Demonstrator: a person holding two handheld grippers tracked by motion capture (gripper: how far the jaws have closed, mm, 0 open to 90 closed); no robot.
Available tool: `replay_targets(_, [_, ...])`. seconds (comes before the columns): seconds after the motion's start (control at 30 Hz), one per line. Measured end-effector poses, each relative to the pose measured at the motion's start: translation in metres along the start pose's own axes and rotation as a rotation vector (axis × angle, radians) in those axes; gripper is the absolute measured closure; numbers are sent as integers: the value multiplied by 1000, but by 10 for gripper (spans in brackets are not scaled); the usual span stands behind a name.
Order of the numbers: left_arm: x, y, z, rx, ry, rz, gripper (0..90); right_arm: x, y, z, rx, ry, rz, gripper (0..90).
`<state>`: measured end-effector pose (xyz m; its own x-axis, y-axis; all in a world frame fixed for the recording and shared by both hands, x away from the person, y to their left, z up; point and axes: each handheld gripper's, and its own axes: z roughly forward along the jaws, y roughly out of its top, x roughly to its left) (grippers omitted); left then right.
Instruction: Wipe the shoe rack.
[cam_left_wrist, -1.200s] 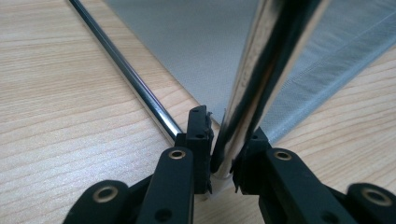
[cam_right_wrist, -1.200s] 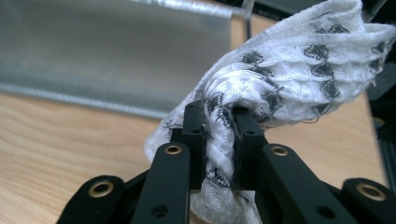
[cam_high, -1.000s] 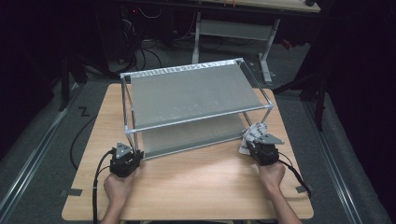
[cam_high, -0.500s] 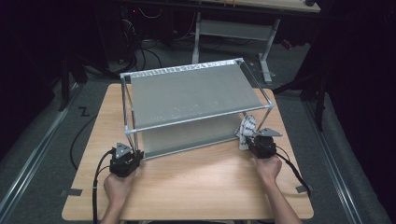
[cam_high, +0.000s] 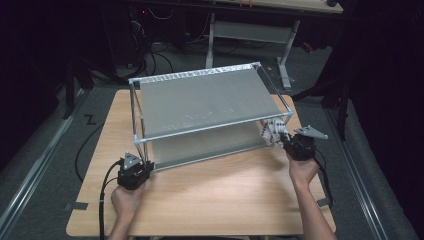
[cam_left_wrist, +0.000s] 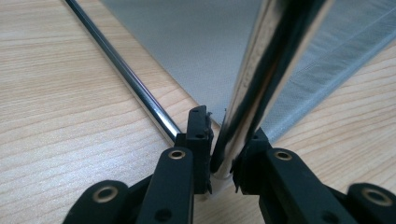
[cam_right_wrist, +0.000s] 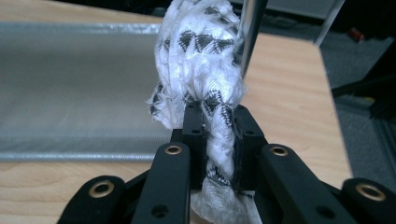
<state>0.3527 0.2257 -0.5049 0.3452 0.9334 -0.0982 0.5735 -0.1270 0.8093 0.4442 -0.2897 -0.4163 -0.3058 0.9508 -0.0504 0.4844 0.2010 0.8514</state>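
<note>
Two-shelf rack on table

from up here my high view is dim, the room around the table nearly black, with soft light falling from above onto the wood. the shelf frame glints faintly along its rails. my left gripper view is bright and close, a chrome post blurred and streaked with glare. in my right gripper view the cloth is sharp, the background soft.
</note>
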Motion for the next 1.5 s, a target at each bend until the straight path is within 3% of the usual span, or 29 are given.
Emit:
replay_targets(0.3, [0, 0, 0, 0, -1, 1, 787, 5, 27, -23, -87, -52, -49, 790])
replay_targets(0.5, [0, 0, 0, 0, -2, 1, 787, 9, 22, -19, -77, -60, -52, 790])
replay_targets(0.8, [0, 0, 0, 0, -3, 0, 786, 13, -19, 14, 51, -51, -26, 790])
replay_targets(1.13, [0, 0, 0, 0, -3, -1, 786, 23, -46, 39, 163, -58, -74, 790])
replay_targets(1.3, [0, 0, 0, 1, -4, -1, 786, 18, -39, 36, 143, -55, -49, 790])
replay_targets(1.5, [0, 0, 0, 1, -3, 0, 786, 6, -14, 12, 62, -75, -52, 791])
